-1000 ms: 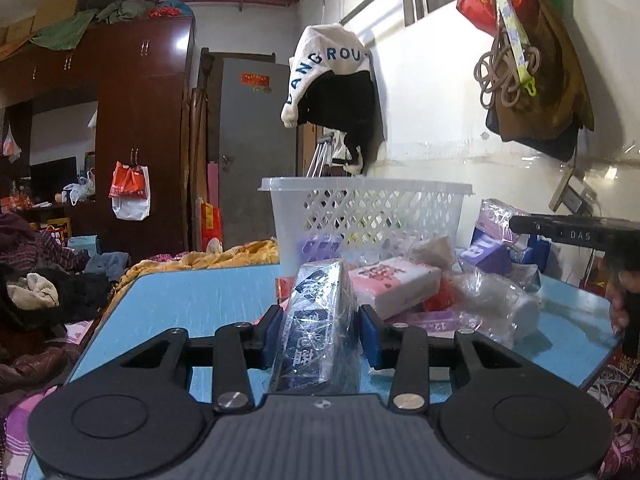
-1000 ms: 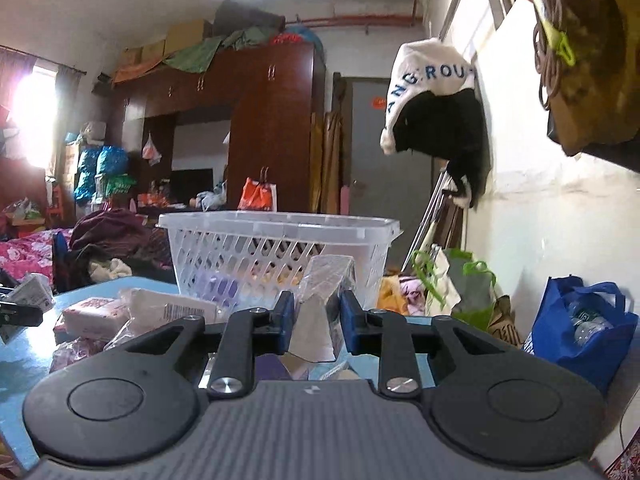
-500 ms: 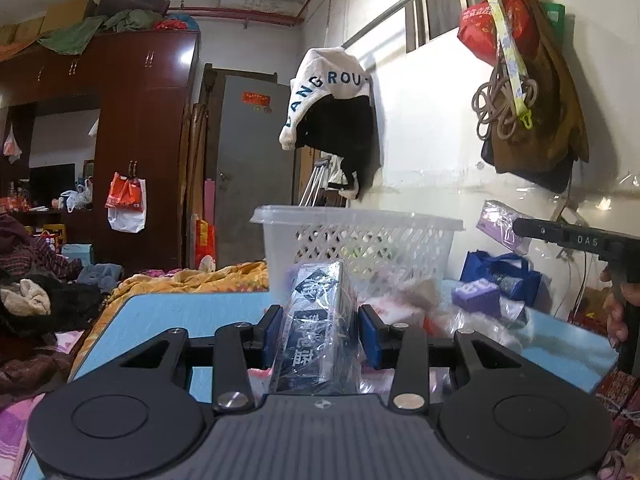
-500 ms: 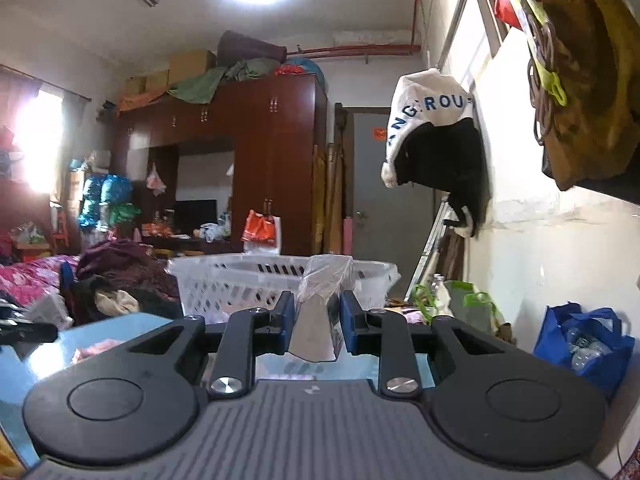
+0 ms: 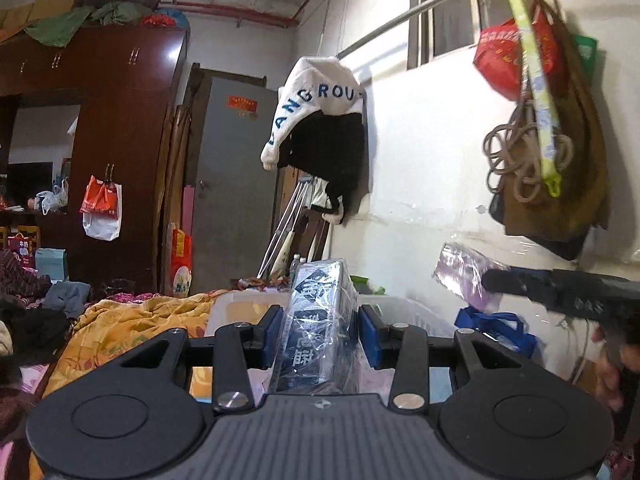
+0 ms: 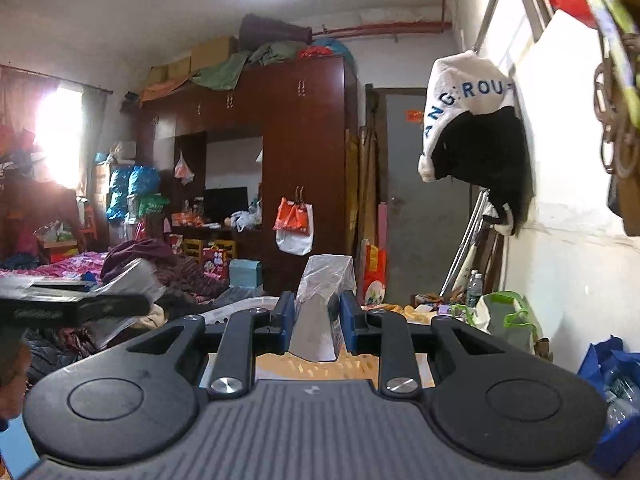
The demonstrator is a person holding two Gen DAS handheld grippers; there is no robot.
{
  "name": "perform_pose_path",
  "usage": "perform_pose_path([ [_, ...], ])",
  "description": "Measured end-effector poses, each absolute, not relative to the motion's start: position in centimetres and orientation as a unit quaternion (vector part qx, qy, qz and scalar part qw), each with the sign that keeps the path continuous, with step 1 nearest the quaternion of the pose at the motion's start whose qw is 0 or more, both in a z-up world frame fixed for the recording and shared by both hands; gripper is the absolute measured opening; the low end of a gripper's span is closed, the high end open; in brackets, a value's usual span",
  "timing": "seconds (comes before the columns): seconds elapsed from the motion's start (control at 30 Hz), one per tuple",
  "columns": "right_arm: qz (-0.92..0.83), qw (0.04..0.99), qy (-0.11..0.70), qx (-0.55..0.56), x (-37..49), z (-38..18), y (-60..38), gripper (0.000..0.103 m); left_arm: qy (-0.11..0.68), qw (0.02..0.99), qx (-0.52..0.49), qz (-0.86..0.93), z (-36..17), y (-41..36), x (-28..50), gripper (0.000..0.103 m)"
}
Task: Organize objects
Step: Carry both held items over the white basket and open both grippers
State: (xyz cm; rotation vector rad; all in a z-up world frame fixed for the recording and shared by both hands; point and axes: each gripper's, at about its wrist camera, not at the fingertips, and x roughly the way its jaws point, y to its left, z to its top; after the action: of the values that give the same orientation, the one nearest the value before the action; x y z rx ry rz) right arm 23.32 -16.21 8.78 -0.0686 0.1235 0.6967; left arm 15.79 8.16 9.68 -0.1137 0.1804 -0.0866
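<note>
Cluttered room: dark wardrobe [image 5: 120, 128], grey door [image 5: 232, 184], jacket [image 5: 320, 128] hung on the white wall, orange blanket [image 5: 132, 320] below, white basket [image 5: 240, 308] rim just under both grippers. Left gripper [image 5: 320, 334] clamped on a blue packet [image 5: 320, 328], upright between the pads. Right gripper [image 6: 316, 318] clamped on a grey pouch [image 6: 320, 312], top poking above the fingers.

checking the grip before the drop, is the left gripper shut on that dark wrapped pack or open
Shut on it. The left gripper has both blue pads pressed against the sides of the dark wrapped pack, which stands upright between them.
</note>
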Motion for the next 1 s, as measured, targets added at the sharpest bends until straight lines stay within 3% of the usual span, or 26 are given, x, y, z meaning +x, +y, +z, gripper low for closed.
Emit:
perform_pose_path([
  [0.37, 0.323, 0.937, 0.121, -0.060, 27.8, 6.5, -14.0, 0.028, 0.170, 0.984, -0.045, -0.020, 9.0, 8.0, 23.1, 0.045],
  [0.87, 0.324, 0.931, 0.143, -0.083, 29.4, 6.0, -12.1, 0.031, 0.197, 0.979, -0.053, -0.005, 8.7, 8.9, 28.0, 0.048],
  [0.9, 0.319, 0.933, 0.142, -0.087, 29.5, 6.0, -11.9, 0.043, 0.198, 0.979, -0.048, 0.003, 8.5, 8.9, 28.4, 0.069],
  [0.93, 0.313, 0.936, 0.136, -0.089, 29.4, 5.9, -12.0, 0.064, 0.203, 0.978, -0.049, 0.007, 8.3, 9.2, 28.8, 0.081],
  [0.97, 0.310, 0.937, 0.130, -0.091, 29.2, 5.8, -12.2, 0.074, 0.206, 0.977, -0.057, 0.005, 8.0, 9.6, 29.0, 0.091],
  [1.0, 0.310, 0.938, 0.128, -0.092, 29.1, 5.8, -12.4, 0.088, 0.209, 0.976, -0.065, -0.002, 7.9, 9.8, 29.0, 0.091],
])
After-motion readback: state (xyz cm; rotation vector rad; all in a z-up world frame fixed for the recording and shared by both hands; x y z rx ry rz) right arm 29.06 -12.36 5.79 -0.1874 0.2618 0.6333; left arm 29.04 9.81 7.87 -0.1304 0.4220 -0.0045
